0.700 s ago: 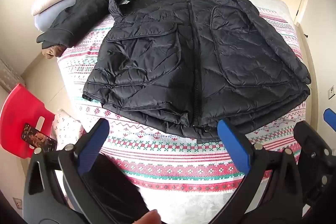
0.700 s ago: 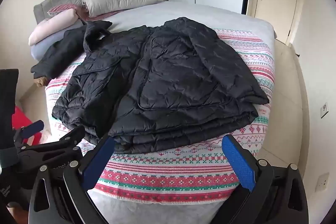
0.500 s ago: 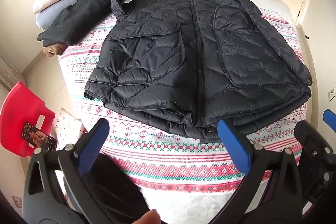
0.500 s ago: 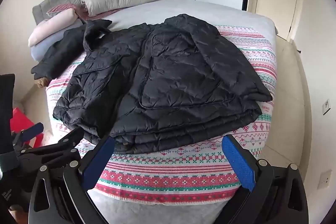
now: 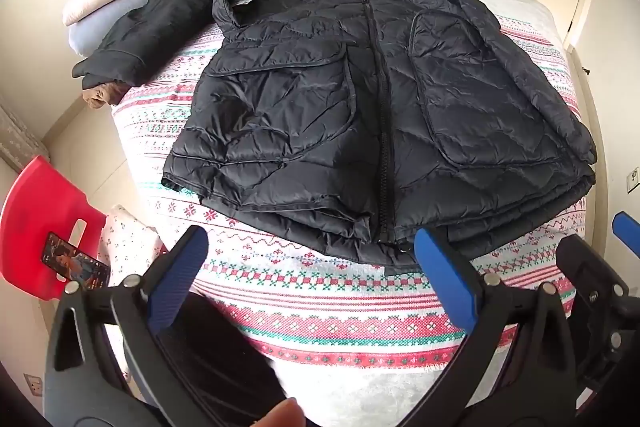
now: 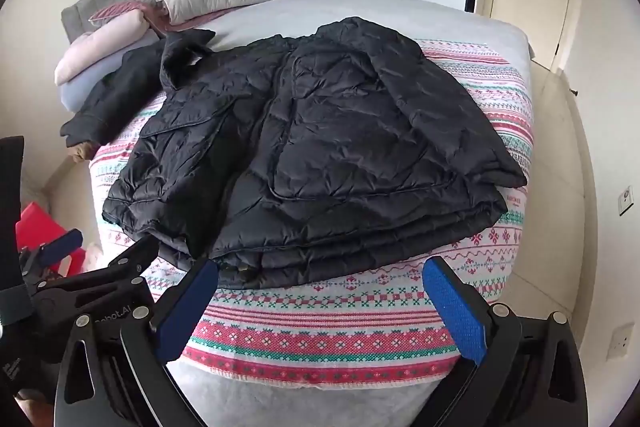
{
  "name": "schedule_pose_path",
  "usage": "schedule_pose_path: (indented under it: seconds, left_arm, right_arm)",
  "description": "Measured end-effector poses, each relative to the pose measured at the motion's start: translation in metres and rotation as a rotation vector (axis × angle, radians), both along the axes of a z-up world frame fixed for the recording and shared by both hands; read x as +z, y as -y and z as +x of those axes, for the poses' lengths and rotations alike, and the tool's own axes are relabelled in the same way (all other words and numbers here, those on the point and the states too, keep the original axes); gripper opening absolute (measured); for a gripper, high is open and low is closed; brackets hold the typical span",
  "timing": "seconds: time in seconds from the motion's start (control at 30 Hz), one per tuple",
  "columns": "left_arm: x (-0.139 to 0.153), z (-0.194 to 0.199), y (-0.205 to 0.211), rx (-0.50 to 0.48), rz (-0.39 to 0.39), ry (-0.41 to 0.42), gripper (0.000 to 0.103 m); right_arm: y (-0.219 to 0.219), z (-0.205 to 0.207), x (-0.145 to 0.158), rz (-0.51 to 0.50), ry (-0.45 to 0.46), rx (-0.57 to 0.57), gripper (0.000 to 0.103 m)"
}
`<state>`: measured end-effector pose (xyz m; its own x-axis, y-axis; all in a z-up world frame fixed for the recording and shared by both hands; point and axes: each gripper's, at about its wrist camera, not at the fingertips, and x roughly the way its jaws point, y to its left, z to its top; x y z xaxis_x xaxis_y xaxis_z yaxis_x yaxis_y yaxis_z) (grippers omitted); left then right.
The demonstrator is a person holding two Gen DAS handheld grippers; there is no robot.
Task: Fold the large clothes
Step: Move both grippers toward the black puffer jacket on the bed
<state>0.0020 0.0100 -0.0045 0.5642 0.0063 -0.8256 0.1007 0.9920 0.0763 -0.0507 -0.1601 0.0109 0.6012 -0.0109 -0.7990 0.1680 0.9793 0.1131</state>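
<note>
While the black puffer jacket (image 5: 380,131) lies zipped and flat near the bed's (image 5: 360,391) foot edge, ready for folding, nothing is gripped. Left gripper (image 5: 308,283) and right gripper (image 6: 320,303) hover released, jaws wide, above its hem.

Black clamp-style left gripper (image 5: 310,259) and right gripper (image 6: 320,287) — blue textured fingers (image 6: 454,311), silver screws.

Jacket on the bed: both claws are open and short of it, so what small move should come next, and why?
Probably bring the right claw forward to the hem of the jacket. Both claws, left too, hang open and empty over the blanket, and the hem lies just past their tips, stacked in layers on the right side.
</note>
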Motion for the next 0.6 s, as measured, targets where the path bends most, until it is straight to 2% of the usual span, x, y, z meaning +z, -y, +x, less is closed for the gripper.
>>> schedule_pose_path:
  seconds: [0.47,0.6]
  left_arm:
    - [-0.0009,0.0006,-0.0044,0.005,0.003,0.000,0.102]
    - [-0.0008,0.0019,-0.0069,0.009,0.008,0.005,0.102]
  right_arm:
    - [0.0007,0.0040,-0.0023,-0.001,-0.006,-0.003,0.103]
    - [0.0042,0.0045,-0.0002,0.032,0.024,-0.011,0.103]
